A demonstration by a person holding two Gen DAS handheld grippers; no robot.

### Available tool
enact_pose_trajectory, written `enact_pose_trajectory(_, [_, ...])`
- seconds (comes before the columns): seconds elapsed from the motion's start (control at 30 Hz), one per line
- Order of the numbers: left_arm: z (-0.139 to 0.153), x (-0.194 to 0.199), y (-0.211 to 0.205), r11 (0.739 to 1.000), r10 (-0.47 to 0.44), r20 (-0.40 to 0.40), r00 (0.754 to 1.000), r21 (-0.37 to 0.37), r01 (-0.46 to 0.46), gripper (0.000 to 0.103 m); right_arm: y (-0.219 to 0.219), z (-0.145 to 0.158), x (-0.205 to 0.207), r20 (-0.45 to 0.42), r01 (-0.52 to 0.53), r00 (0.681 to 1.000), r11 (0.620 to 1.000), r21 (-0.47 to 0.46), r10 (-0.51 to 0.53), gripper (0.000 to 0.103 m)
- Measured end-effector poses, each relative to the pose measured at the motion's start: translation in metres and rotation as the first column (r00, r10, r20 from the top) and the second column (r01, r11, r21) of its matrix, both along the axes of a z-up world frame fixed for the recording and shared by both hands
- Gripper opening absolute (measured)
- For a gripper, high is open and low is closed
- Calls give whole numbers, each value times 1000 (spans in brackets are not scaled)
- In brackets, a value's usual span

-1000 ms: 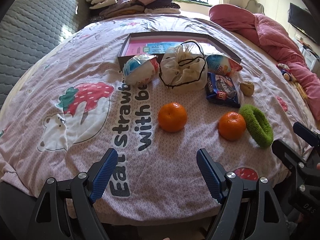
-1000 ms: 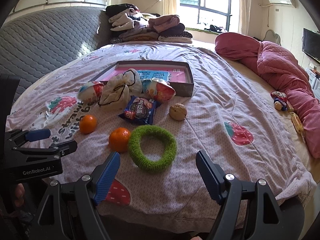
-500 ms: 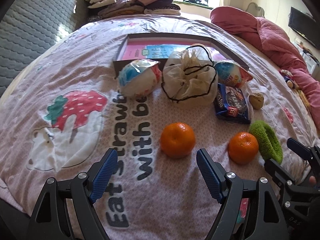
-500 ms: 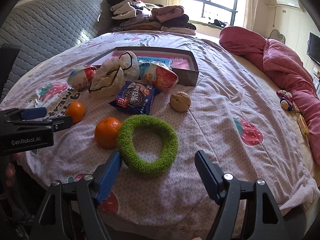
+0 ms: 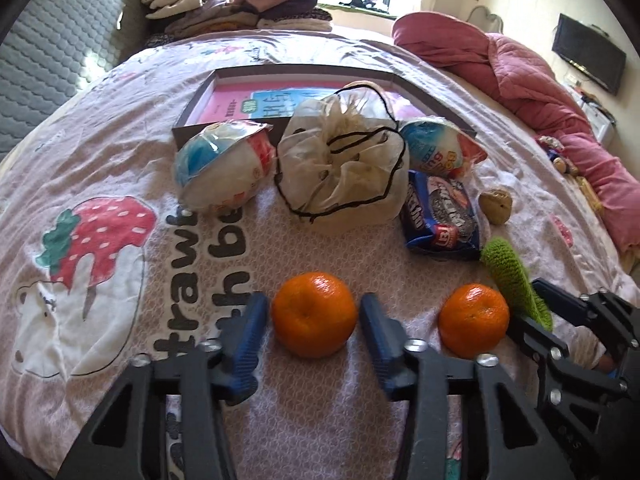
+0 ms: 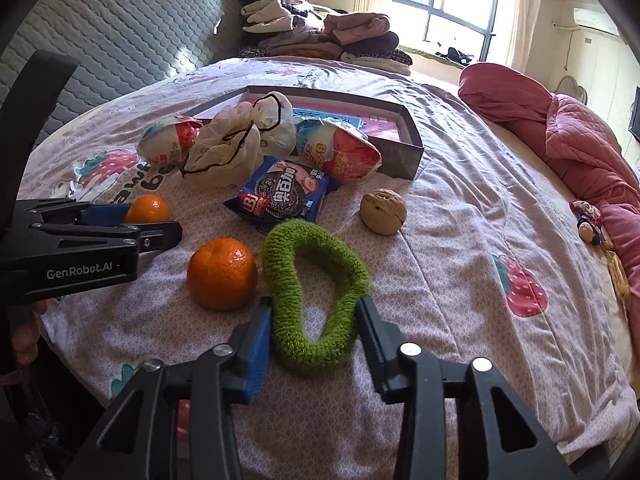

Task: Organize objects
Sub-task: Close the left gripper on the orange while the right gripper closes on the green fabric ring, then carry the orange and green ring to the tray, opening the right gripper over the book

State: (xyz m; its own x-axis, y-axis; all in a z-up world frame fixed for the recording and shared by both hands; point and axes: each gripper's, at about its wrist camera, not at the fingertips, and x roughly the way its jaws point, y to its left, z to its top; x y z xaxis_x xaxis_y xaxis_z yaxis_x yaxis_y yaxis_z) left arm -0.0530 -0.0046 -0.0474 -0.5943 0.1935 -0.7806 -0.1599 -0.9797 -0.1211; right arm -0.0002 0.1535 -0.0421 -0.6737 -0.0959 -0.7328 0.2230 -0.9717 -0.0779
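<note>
My left gripper (image 5: pixel 314 334) has its jaws closing around the near orange (image 5: pixel 314 314) on the bed (image 5: pixel 120 184), though I cannot tell whether the pads touch it yet, while my right gripper (image 6: pixel 316 334) has its jaws closing on the near end of the green ring (image 6: pixel 316 288), squeezing it narrow. At the far side the shallow box (image 6: pixel 404 148) holds only a pink and blue printed sheet (image 6: pixel 384 126), partly hidden by the drawstring bag (image 5: pixel 344 168) and two snack packs. The second orange (image 5: pixel 474 320) lies just right of my left gripper.
</note>
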Motion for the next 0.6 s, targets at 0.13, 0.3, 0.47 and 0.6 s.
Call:
enact_pose_trajectory(0.13, [0, 0, 0, 1000, -10, -13, 1000, -5, 10, 39, 14, 2, -6, -2, 21, 1000, 997, -69, -21, 20])
enact_pose_trajectory(0.3, [3, 4, 2, 1000, -20, -37, 999, -10, 19, 39, 25, 8, -6, -20, 20, 1000, 989, -144, -24, 13])
enact_pose_trajectory(0.47, [11, 7, -1, 999, -31, -60, 998, 26, 32, 38, 28, 19, -5, -57, 10, 998, 983, -181, -21, 13])
enact_pose_trajectory(0.6, [18, 11, -3, 999, -30, -89, 996, 33, 33, 38, 27, 25, -4, -68, -1, 998, 981, -196, -12, 13])
